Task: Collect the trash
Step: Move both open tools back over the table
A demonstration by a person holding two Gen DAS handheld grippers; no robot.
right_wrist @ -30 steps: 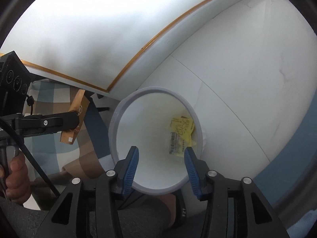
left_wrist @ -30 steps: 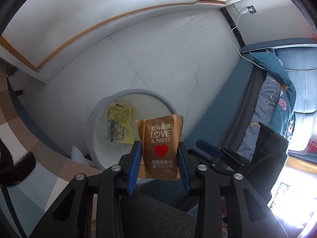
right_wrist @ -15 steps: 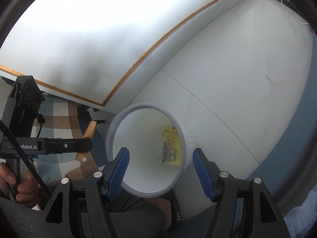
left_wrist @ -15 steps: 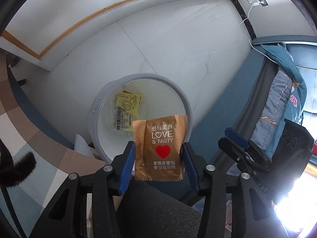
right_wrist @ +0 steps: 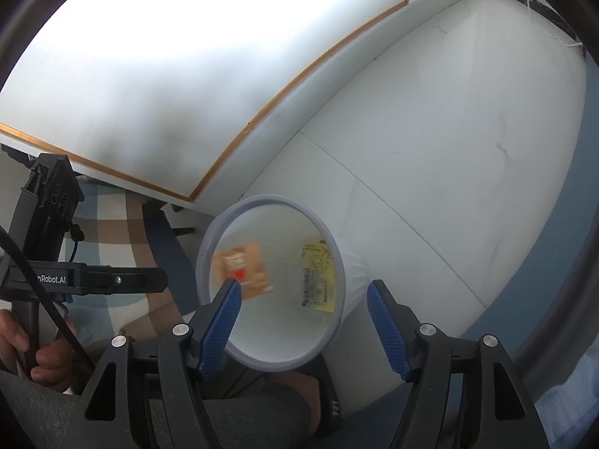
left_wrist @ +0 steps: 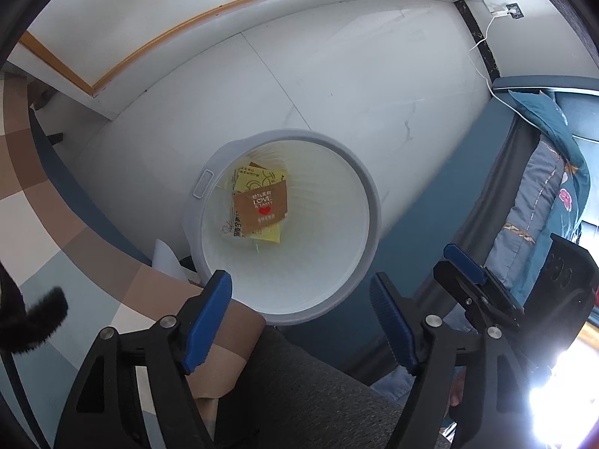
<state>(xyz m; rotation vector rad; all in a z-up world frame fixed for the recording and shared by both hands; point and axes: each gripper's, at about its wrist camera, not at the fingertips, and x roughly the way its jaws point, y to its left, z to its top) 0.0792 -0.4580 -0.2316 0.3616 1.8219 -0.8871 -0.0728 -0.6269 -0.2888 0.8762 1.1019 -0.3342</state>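
A grey-rimmed white waste bin (left_wrist: 370, 202) stands on the floor below both grippers. Inside it a brown "LOVE & TASTY" snack packet (left_wrist: 262, 205) lies on a yellow packet (left_wrist: 258, 181). My left gripper (left_wrist: 299, 284) hangs above the bin's near rim with its jaws opening and nothing between them. In the right wrist view the brown packet (right_wrist: 243, 269) is blurred inside the bin (right_wrist: 277, 199), left of the yellow packet (right_wrist: 318, 277). My right gripper (right_wrist: 303, 286) also hovers over the bin, its jaws opening and nothing in them. The left gripper (right_wrist: 112, 280) shows at the left.
A checked brown, white and blue rug (left_wrist: 37, 224) lies left of the bin. A blue sofa with a patterned cushion (left_wrist: 543, 194) is at the right. A person's hand (right_wrist: 22, 340) holds the left gripper's handle. A grey-clad leg (left_wrist: 299, 393) is near the bin.
The left gripper's jaws spread wide and the brown packet dropped out of them into the bin, onto the yellow packet. The right gripper's jaws also widened.
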